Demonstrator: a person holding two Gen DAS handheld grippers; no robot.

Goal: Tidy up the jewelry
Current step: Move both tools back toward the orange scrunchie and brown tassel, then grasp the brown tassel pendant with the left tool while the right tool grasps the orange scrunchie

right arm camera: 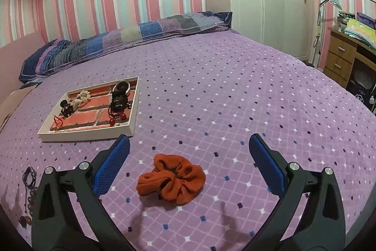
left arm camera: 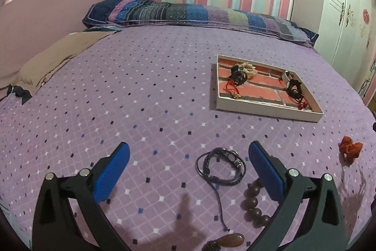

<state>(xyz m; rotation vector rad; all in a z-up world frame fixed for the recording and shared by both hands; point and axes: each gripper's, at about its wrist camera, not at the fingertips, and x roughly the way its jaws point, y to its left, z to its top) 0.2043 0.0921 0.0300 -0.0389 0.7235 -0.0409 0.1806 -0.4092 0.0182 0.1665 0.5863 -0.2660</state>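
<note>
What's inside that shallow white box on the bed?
The white box holds a cream scrunchie, black hair ties with red beads, a black clip and a red cord. Anything beneath those piles is hidden.

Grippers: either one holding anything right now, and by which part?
Nothing held. Left gripper is open over the dark bracelet; right gripper is open over the orange scrunchie. Neither touches its item.
</note>
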